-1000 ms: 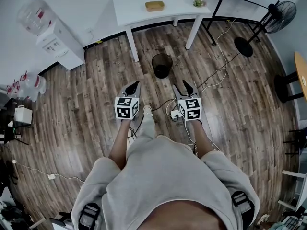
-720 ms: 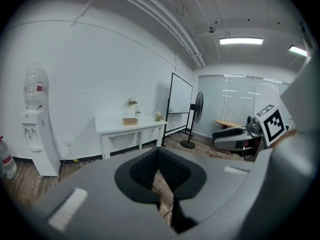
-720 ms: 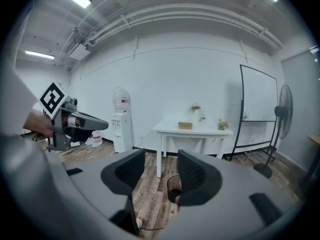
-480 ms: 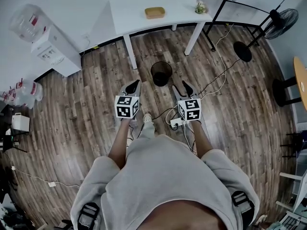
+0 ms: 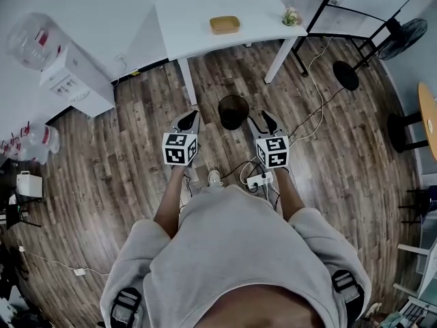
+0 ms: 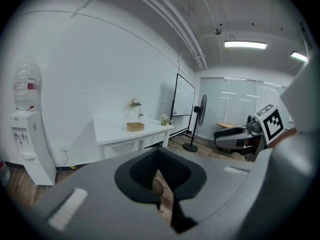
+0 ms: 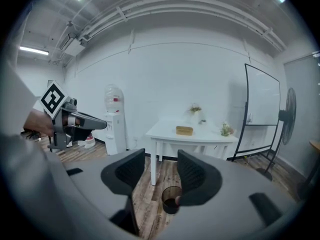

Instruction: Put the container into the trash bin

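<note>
the white table (image 5: 198, 9) stands at the far side of the wooden floor, with a water dispenser (image 5: 68, 74) off to its left. near the table's front leg, on the floor, is the dark trash bin (image 5: 233, 111), empty as far as can be seen. both claws are held out level-ish over the floor just near of the bin: the left gripper (image 5: 189, 118) has its jaws pressed together on nothing, the right gripper (image 5: 261, 120) has its jaws spread, also on nothing. the small tan container (image 5: 224, 24) sits on the tabletop, far beyond the bin and about midway between the two claws, its long side running left to right. the spread right claw looks readier to take it across the short side.
</note>
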`<state>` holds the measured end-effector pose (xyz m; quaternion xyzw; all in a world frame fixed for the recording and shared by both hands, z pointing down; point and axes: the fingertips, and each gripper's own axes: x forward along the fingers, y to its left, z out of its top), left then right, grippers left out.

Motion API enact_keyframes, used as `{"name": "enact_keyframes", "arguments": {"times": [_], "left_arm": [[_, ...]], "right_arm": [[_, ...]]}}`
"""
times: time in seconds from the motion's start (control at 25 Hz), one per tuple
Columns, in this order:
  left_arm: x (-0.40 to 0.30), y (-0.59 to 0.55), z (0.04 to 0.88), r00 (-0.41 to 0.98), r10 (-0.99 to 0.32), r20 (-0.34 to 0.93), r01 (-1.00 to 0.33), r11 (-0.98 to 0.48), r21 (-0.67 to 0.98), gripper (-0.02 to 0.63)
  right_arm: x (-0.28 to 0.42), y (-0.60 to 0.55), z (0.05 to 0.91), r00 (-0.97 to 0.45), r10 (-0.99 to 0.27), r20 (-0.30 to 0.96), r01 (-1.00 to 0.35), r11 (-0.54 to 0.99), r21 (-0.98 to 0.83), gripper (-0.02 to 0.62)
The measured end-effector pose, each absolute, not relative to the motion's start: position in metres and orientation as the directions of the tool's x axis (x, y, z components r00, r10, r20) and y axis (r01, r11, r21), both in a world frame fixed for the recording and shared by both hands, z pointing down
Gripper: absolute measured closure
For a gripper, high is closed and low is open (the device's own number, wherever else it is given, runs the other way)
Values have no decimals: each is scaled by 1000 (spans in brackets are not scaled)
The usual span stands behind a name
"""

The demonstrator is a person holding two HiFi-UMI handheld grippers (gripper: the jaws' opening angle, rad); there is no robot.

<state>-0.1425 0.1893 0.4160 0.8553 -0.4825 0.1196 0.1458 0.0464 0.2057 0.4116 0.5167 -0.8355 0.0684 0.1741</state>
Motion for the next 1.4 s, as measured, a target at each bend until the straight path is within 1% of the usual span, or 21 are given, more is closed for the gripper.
{"name": "enact_keyframes", "arguments": {"times": [0.36,0.64,1.4], "left_arm": [[-170,134,423,520,-782,344,-853,-500,151,595],[-182,112,429,523,-775,356,-850,-502,156,595],[-174,64,445,540,-752,379,-839,-518,167,595]], "right_arm": [[23,151,415,-386,-845,371,-893,444,81,416],[10,131,424,-382,-837,392,-895,440,69,416],[11,87,446,-379,-824,420,-897,438,50,416]]}}
